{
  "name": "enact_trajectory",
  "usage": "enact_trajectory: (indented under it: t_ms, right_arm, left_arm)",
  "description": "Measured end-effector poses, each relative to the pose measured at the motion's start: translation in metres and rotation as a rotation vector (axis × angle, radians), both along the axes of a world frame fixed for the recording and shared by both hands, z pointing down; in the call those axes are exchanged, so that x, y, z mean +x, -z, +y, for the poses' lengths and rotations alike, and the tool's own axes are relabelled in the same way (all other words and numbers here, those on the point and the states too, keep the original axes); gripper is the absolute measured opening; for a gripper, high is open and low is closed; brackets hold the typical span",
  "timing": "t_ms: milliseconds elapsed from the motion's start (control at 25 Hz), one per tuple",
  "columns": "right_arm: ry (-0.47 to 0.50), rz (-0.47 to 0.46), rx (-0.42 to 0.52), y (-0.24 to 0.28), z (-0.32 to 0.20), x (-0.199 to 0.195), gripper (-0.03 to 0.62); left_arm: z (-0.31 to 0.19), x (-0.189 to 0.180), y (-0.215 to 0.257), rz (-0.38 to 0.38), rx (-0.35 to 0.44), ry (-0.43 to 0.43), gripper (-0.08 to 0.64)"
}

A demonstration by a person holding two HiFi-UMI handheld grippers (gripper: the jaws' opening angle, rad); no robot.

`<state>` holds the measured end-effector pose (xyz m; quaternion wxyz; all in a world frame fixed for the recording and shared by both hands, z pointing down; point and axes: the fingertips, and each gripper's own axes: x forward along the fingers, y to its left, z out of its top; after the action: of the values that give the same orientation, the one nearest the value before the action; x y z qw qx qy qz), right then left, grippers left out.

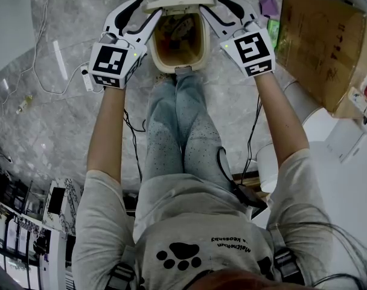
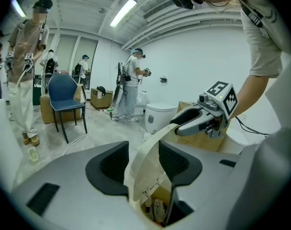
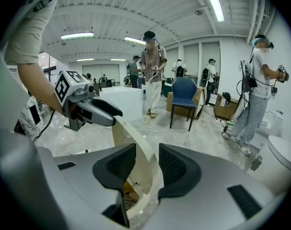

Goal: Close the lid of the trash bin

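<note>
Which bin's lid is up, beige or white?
The beige trash bin at the person's knees: its lid stands upright, rubbish visible inside. The white bin is shut.

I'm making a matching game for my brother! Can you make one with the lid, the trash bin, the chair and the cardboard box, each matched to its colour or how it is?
Things:
1. lid
2. trash bin
3. chair
4. cardboard box

Colour or state:
A. blue
B. brown
C. open, with things inside
D. standing upright

Right pairs: 1-D, 2-C, 3-A, 4-B
</note>
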<state>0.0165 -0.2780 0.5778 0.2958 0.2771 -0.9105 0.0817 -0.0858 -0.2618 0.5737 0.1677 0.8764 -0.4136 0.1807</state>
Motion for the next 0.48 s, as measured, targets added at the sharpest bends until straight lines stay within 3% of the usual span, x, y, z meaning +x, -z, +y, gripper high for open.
enact_trajectory:
  t_ms: [120, 240, 320, 480]
  right_arm:
    - [0.006, 0.001, 0.007, 0.0, -0.0003, -0.0006, 0.164]
    - [0.006, 0.003, 0.01, 0.0007, 0.0005, 0.001, 0.12]
    - [0.007, 0.002, 0.01, 0.0009, 0.0014, 0.0017, 0.118]
    - [0.019, 0.008, 0.02, 0.0007, 0.0063, 0.0026, 0.115]
  left_arm:
    - [0.0005, -0.0018, -0.0022, -0.01, 0.001, -0.006, 0.187]
    - [0.0021, -0.0006, -0.0023, -0.001, -0.003, -0.017, 0.183]
    - [0.0027, -0.0015, -0.0022, -0.002, -0.001, -0.016, 0.14]
    - [0.0084, -0.0012, -0.0019, -0.03, 0.009, -0.037, 0.126]
